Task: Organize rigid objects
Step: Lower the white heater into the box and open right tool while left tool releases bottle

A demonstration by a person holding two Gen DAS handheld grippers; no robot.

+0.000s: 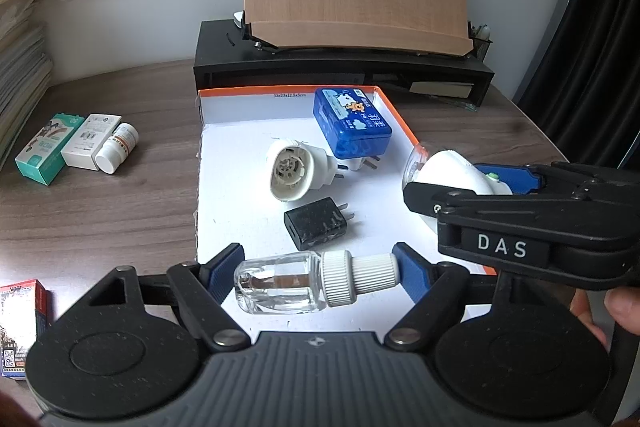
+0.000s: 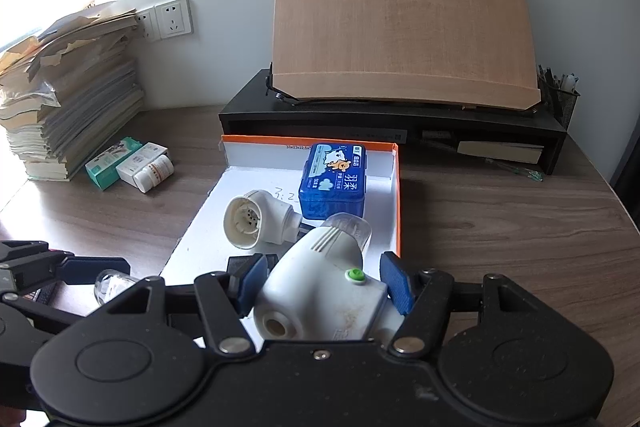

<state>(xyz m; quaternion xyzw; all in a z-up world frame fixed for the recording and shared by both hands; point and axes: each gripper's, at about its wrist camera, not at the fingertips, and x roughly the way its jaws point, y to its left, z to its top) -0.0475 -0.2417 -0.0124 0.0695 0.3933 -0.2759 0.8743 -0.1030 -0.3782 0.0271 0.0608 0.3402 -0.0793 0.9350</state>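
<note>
The left gripper (image 1: 316,277) pinches a clear bottle (image 1: 296,281) crosswise, cap toward 3 o'clock, over the white tray's (image 1: 240,155) near edge. At 2 o'clock, the right gripper (image 2: 324,285) clamps a white plug-in heater (image 2: 324,291).

Small red-and-white printed carton (image 1: 22,323) was cut off by left edge of left wrist view, text blurred. Black cuboid wall charger (image 2: 240,263) sat mostly hidden behind right gripper's finger. Handwriting on white shallow cardboard tray (image 2: 208,223) too faint to read.
</note>
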